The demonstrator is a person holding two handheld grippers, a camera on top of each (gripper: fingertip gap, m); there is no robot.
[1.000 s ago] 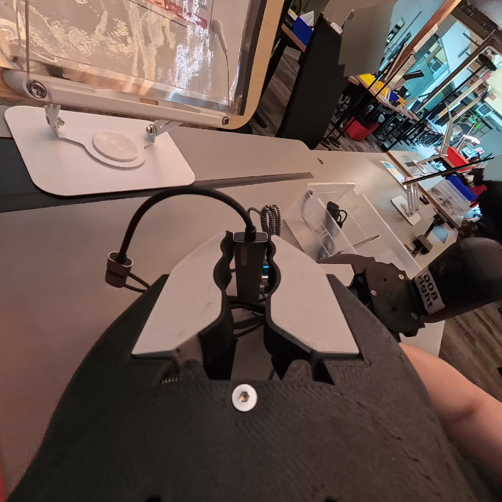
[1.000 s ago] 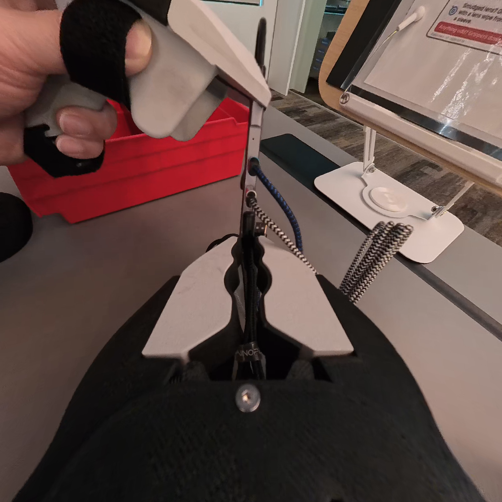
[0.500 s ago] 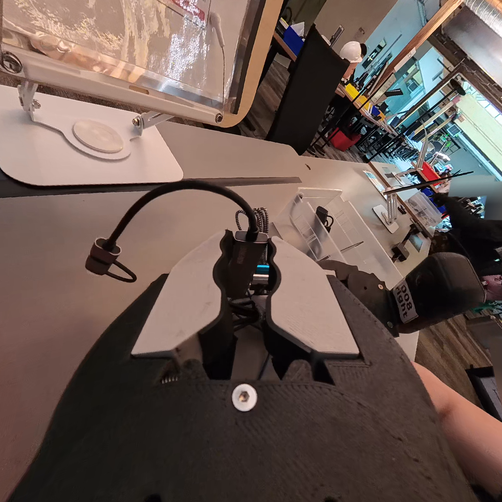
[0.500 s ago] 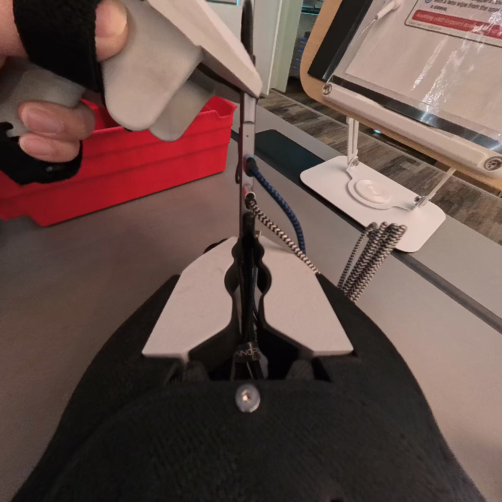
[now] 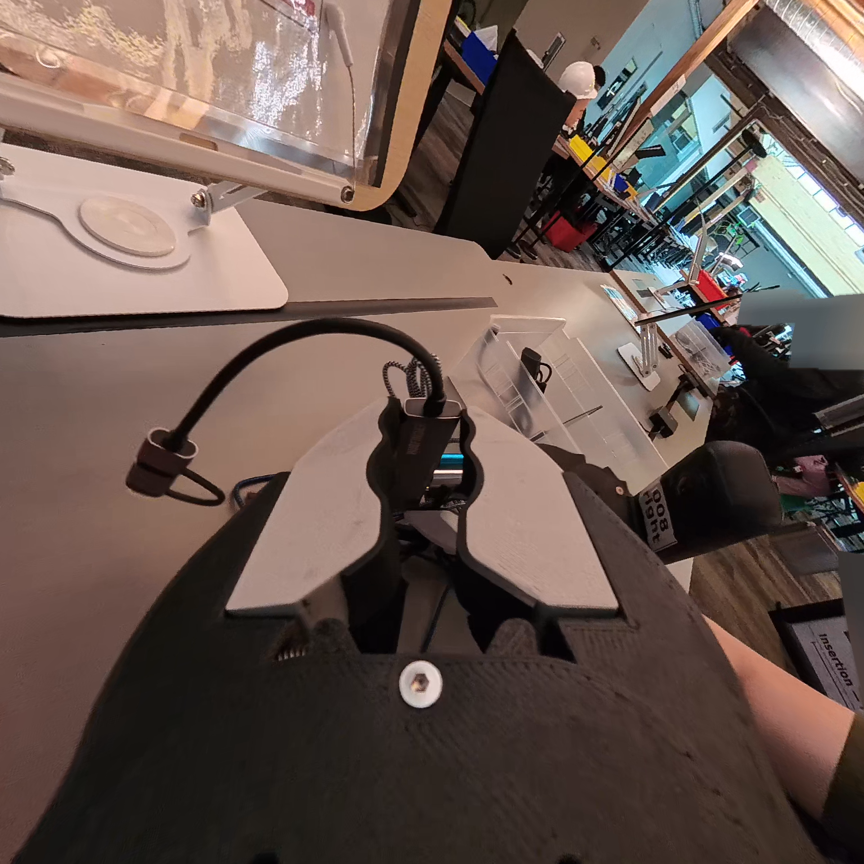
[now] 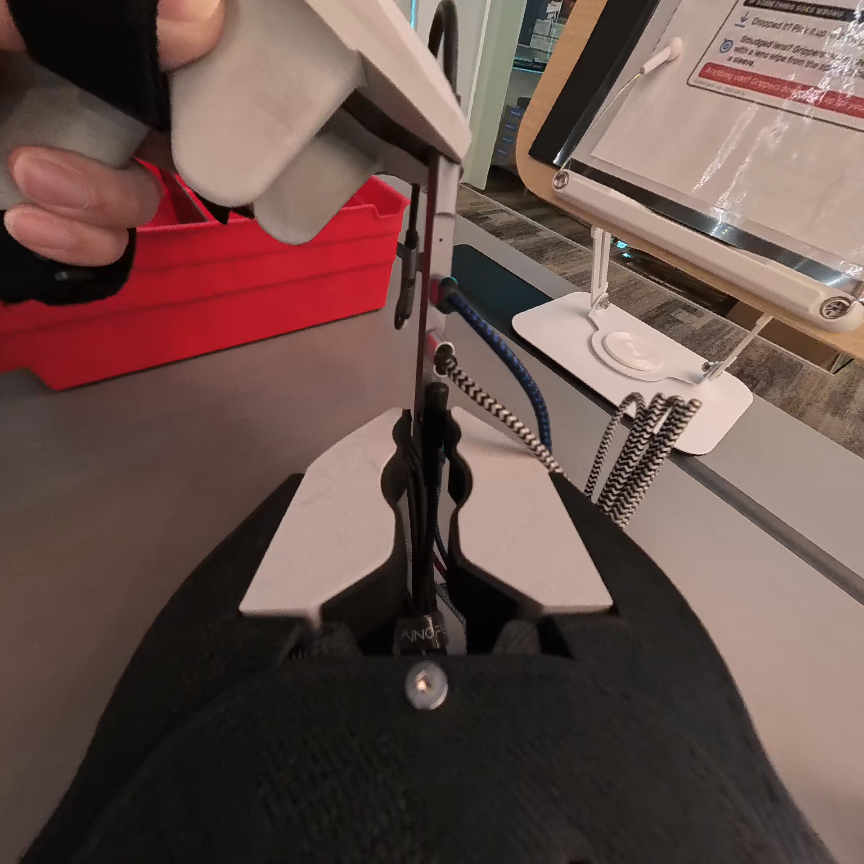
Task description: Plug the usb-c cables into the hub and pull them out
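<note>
My left gripper (image 5: 423, 411) is shut on a slim dark grey hub (image 5: 421, 449) and holds it upright above the grey table (image 5: 93, 561). The hub's own black lead (image 5: 290, 336) arcs left to a capped plug (image 5: 161, 460). In the right wrist view the hub (image 6: 442, 243) shows edge-on below the left gripper's white fingers (image 6: 280, 117). A blue braided cable (image 6: 505, 355) and a black-and-white braided cable (image 6: 491, 406) are plugged into its side. My right gripper (image 6: 428, 416) is open. A black cable plug (image 6: 435, 402) stands between its pads at the hub's lower end, with small gaps at both sides.
A red bin (image 6: 210, 290) stands at the back left. A sign holder's white base (image 6: 631, 355) stands at the right, with a coil of black-and-white cable (image 6: 640, 449) hanging before it. A clear plastic organiser (image 5: 551, 383) lies beyond the hub. The right gripper's black body (image 5: 701, 495) is at the right. Some 8 centimetres of space lies between my two pairs of fingers.
My right gripper's jaws have widened and let go of the black plug they were pinching. The left gripper still holds the hub and has tilted and shifted a little.
</note>
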